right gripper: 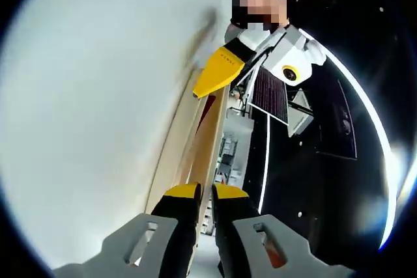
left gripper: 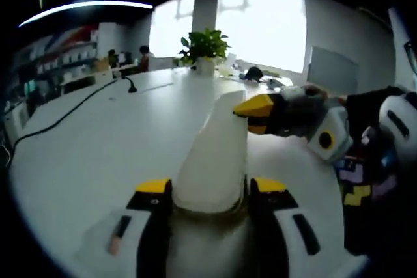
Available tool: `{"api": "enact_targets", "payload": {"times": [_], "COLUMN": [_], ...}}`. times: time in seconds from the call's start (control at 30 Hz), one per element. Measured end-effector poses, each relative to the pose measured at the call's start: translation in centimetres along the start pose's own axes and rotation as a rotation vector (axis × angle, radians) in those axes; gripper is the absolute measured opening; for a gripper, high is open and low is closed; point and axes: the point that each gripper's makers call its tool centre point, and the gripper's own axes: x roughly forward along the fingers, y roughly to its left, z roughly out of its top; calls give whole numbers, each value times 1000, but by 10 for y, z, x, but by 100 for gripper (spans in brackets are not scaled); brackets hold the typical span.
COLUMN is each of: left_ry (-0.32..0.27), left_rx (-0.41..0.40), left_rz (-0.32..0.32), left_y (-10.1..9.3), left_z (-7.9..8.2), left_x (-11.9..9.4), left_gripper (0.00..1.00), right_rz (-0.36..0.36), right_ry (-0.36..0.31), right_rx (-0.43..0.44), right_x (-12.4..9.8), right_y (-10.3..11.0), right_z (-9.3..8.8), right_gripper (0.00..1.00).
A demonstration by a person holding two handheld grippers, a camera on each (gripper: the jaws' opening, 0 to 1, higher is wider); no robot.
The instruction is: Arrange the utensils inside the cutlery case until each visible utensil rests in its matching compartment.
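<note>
Left gripper view: left gripper (left gripper: pixel 210 187) clamps a white flat case (left gripper: pixel 218 154) above the white table (left gripper: pixel 98 141); right gripper (right gripper: pixel 204 192) pinches its far edge, apparently.

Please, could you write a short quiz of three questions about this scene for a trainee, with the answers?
1. True or false: the left gripper grips the pale case between its jaws.
2. What stands at the far end of the white table? A) a potted plant B) a kettle C) a desk lamp
3. Fill in: a black ____ runs across the table's left part.
Key: 1 true; 2 A; 3 cable.
</note>
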Motion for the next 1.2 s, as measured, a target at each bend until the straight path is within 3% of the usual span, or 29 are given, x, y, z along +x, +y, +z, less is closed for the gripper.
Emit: {"api": "enact_targets", "payload": {"times": [0.13,0.37,0.57,0.87,1.07,1.13,1.2], "left_ry": [30,29,22,18,12,11,10], "left_rx": [59,75,83,92,100,100,101], "left_rz": [19,22,21,25,23,22,21], "left_y": [-1,-1,-2,-2,-2,-2,-2], "left_z": [-4,-4,-3,-1,0,0,0], "left_x": [3,3,5,6,7,6,6], "left_gripper": [49,47,47,47,46,46,46], "right_rz": [6,41,122,253,304,374,507], "right_ry": [-9,-25,-111,-202,-241,-238,-216], "right_rx": [12,-18,-49,164,334,401,499], "right_x": [0,-4,-9,-26,-38,-41,-44], "right_y": [2,9,14,13,-10,-14,-13], "right_z": [-1,-5,-6,-13,-28,-36,-44], "right_gripper": [6,7,7,8,8,8,8]}}
